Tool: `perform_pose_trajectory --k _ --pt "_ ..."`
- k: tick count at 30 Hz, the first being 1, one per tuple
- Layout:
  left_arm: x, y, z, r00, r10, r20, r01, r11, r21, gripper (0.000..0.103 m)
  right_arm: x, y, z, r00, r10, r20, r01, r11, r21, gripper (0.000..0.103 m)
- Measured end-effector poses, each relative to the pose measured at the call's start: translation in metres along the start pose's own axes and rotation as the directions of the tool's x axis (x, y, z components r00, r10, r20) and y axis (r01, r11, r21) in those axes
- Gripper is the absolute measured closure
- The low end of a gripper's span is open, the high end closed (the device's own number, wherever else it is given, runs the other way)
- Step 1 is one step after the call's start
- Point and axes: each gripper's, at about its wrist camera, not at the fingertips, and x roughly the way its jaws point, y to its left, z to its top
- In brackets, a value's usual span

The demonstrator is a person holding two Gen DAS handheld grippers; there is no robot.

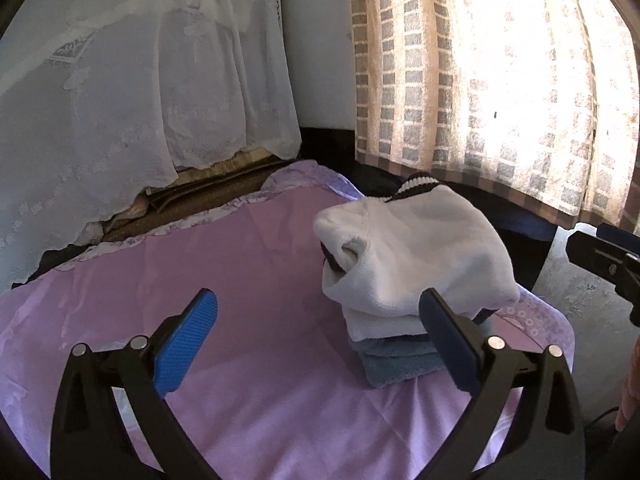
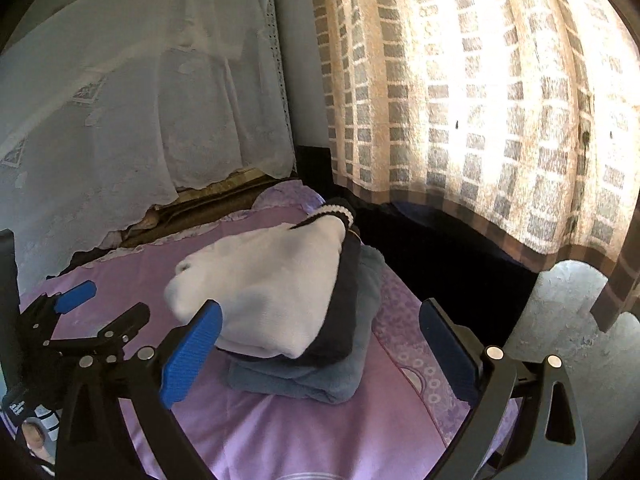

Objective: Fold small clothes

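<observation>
A folded white garment (image 1: 420, 248) with a dark striped cuff tops a small stack on the lilac cloth (image 1: 248, 264); folded blue pieces (image 1: 400, 364) lie under it. In the right wrist view the same white garment (image 2: 272, 288) rests on a dark layer and a blue folded piece (image 2: 304, 380). My left gripper (image 1: 318, 312) is open, empty, just in front and left of the stack. My right gripper (image 2: 320, 320) is open too, its fingers standing either side of the stack without touching it. The left gripper (image 2: 96, 304) also shows at the left of the right wrist view.
A white lace cloth (image 1: 132, 92) hangs at the back left over stacked brown fabric. A checked curtain (image 1: 492, 80) hangs bright at the back right. A grey concrete floor (image 2: 568, 320) lies beyond the table's right edge. The right gripper's tip (image 1: 600, 256) shows at the far right.
</observation>
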Motion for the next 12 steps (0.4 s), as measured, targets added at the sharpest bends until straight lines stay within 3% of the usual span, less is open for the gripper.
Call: perform_pose_trajectory --k 7,12 --pt "0.0019 -0.0039 -0.0002 0.999 0.026 -0.020 -0.026 1.000 0.014 0.005 -0.0013 0.0099 -0.0024 1.000 -0.001 -0.003 0.001 0.999 -0.040 0.004" --pt "0.0054 -0.0067 -0.0005 0.999 0.001 -0.038 0.000 1.000 0.023 0.005 -0.0008 0.0087 -0.0032 1.000 -0.001 -0.009 0.001 0.999 -0.036 0.004"
